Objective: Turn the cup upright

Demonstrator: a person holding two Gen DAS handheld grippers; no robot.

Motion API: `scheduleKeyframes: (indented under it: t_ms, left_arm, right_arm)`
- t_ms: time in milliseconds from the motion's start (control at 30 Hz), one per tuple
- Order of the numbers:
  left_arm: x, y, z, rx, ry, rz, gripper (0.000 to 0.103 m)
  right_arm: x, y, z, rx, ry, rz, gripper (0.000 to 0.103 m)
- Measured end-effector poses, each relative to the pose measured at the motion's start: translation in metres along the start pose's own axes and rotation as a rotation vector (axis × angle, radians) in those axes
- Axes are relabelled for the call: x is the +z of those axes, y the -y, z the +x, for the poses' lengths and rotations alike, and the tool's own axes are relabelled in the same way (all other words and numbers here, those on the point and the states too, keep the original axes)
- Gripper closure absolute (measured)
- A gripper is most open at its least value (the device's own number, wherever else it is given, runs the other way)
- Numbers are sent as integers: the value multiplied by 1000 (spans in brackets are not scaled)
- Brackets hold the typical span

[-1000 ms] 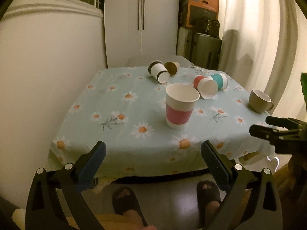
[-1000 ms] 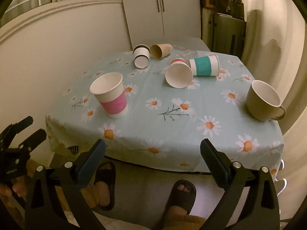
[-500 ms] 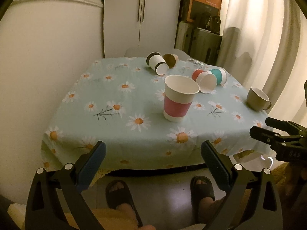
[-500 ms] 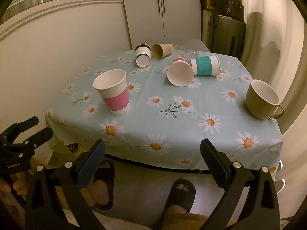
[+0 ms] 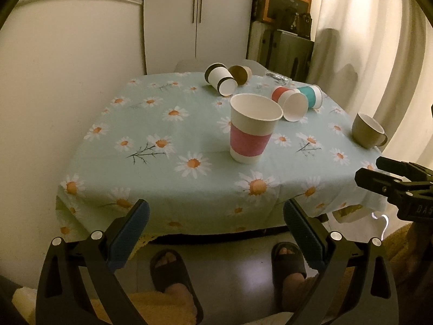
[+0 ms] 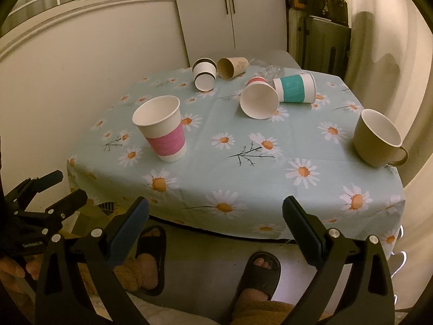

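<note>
A pink-banded paper cup (image 5: 253, 132) (image 6: 162, 128) stands upright near the table's front. Several paper cups lie on their sides further back: a red-banded one (image 5: 291, 103) (image 6: 258, 98), a teal-banded one (image 5: 311, 96) (image 6: 296, 88), a dark-banded white one (image 5: 220, 80) (image 6: 204, 74) and a brown one (image 5: 240, 73) (image 6: 231, 66). My left gripper (image 5: 216, 233) is open and empty, off the table's front edge. My right gripper (image 6: 215, 230) is also open and empty, off the front edge.
An olive mug (image 5: 368, 134) (image 6: 379, 138) stands upright at the table's right side. The daisy tablecloth (image 5: 167, 157) (image 6: 243, 178) covers the table. A wall is at the left, cabinets and curtains behind. The person's slippered feet (image 5: 173, 270) are below the front edge.
Both grippers have drawn slightly closer and higher toward the table; the cups look larger. Nothing on the table has moved.
</note>
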State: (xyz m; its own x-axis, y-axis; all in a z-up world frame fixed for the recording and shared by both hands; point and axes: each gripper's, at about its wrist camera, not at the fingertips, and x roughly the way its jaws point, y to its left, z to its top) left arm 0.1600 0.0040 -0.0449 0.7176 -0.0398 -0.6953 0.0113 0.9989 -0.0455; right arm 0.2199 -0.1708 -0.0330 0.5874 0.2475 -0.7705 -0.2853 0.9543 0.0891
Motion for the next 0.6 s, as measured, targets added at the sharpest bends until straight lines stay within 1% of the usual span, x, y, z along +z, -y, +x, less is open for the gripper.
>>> scheduleKeyframes:
  t_ms: [300,533,600]
  left_arm:
    - [0,1,2,12,0,9,6]
    - [1,-1,-1,7,15,4,6]
    - [2,-1,-4,7,33,2,6]
  right_arm:
    - [1,3,-3,-5,22,17,5]
    - [2,2,-10,-13,49,11,5]
    - [3,1,-13,-13,64,7,5]
